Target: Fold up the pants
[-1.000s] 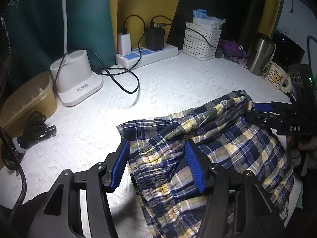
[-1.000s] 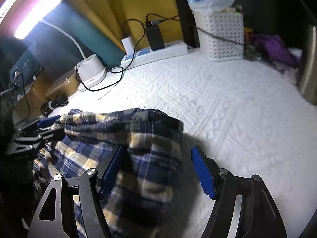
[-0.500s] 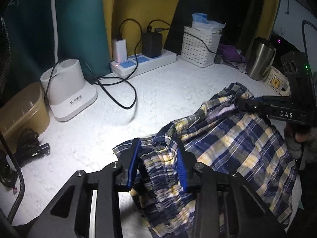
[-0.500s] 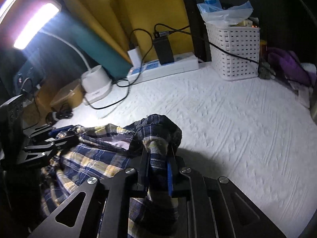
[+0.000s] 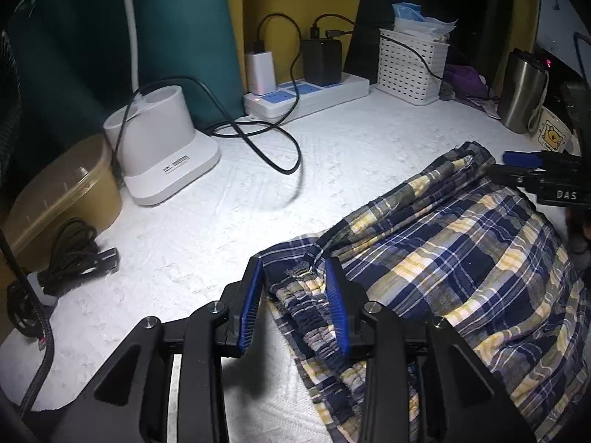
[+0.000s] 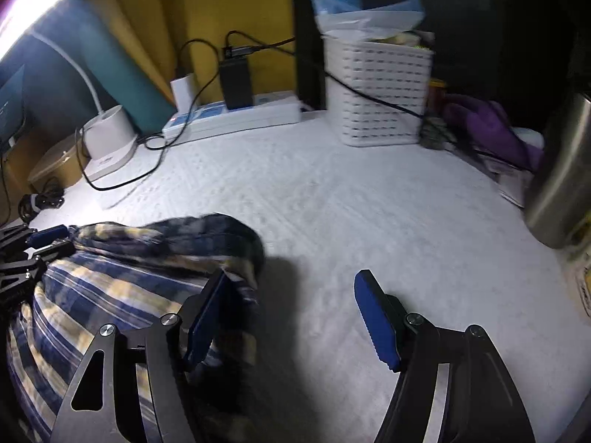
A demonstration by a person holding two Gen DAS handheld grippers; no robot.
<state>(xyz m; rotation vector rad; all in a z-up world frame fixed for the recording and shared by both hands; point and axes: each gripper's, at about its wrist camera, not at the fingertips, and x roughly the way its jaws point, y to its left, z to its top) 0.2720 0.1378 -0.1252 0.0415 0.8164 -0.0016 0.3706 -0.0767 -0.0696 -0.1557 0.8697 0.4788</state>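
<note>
The blue, yellow and white plaid pants (image 5: 454, 258) lie folded over in a bunched heap on the white textured cloth (image 5: 221, 214). My left gripper (image 5: 295, 306) has its blue pads (image 5: 251, 306) partly apart, with the elastic waistband lying between them; the cloth looks slack. My right gripper (image 6: 291, 317) is open wide and empty, with the pants (image 6: 122, 284) beside its left pad. The right gripper also shows in the left wrist view (image 5: 539, 177) at the far end of the pants.
A white lamp base (image 5: 162, 147), a power strip with chargers (image 5: 306, 92) and a looping black cable (image 5: 273, 147) lie at the back. A white basket (image 5: 410, 66), a steel tumbler (image 5: 521, 92) and a mug (image 5: 550, 136) stand right. A tan tub (image 5: 55, 199) sits left.
Both grippers were shut on the pants half a second ago and have opened. The right one opened wide and let the fold drop; the pants lie lower and flatter.
</note>
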